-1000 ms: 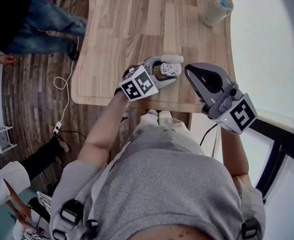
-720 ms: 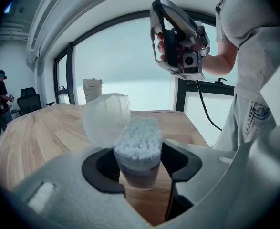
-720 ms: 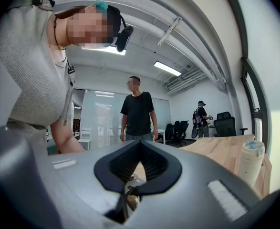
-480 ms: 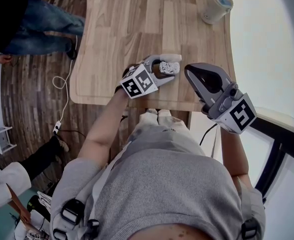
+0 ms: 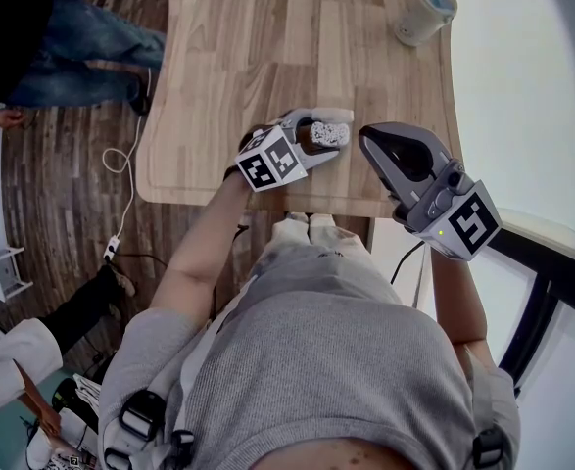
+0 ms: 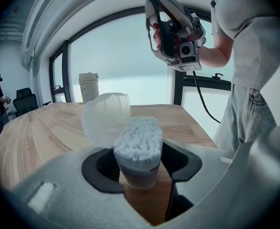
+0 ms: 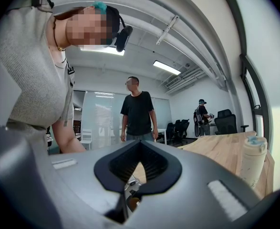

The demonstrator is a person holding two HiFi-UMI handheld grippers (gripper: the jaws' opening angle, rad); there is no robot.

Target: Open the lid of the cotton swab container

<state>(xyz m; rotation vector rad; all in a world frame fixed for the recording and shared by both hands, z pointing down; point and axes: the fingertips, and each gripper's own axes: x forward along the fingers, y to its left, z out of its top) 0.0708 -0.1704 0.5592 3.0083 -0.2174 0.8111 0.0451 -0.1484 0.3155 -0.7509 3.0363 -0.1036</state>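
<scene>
The cotton swab container [image 6: 137, 151] is a small clear tub packed with white swabs, standing upright between my left gripper's jaws. Its translucent lid [image 6: 106, 118] is flipped back and hangs open on the far left side. My left gripper [image 5: 321, 131] is shut on the container's body, just above the wooden table [image 5: 267, 67] near its front edge. My right gripper [image 5: 368, 139] hovers to the right of it, shut with nothing in it; it also shows from below in the left gripper view [image 6: 173, 32]. In the right gripper view the dark pads [image 7: 139, 163] meet.
A pale lidded cup [image 5: 424, 13] stands at the table's far right corner, also seen as a cup [image 7: 253, 161] from the right gripper. People stand left of the table, one a person in black [image 7: 139, 111]. A white cable [image 5: 120, 179] lies on the floor.
My left gripper has sunk a little towards the table with the open container still in it. The right gripper has kept still.
</scene>
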